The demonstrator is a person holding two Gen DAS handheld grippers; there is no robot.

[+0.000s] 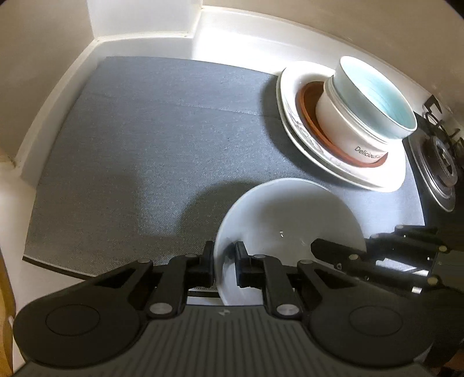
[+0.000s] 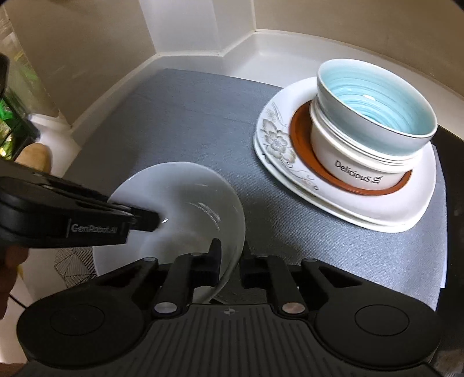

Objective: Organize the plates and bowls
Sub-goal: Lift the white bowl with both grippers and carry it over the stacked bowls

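Note:
A white bowl (image 1: 290, 220) (image 2: 179, 197) is held above the grey mat by both grippers. My left gripper (image 1: 224, 261) is shut on its left rim. My right gripper (image 2: 229, 261) is shut on its right rim, and it also shows in the left wrist view (image 1: 342, 252). At the far right of the mat stands a stack: white floral plates (image 2: 290, 150) (image 1: 293, 127), a brown dish (image 2: 298, 139) (image 1: 307, 110), a white "Delicious" bowl (image 2: 348, 156) (image 1: 342, 124) and a light blue bowl (image 2: 374, 104) (image 1: 377, 95) on top.
The grey mat (image 1: 145, 145) (image 2: 188, 116) lies on a white counter with walls behind and a corner column (image 2: 197, 26). A gas hob burner (image 1: 440, 165) sits right of the stack. A patterned item (image 2: 72, 264) lies at the left counter edge.

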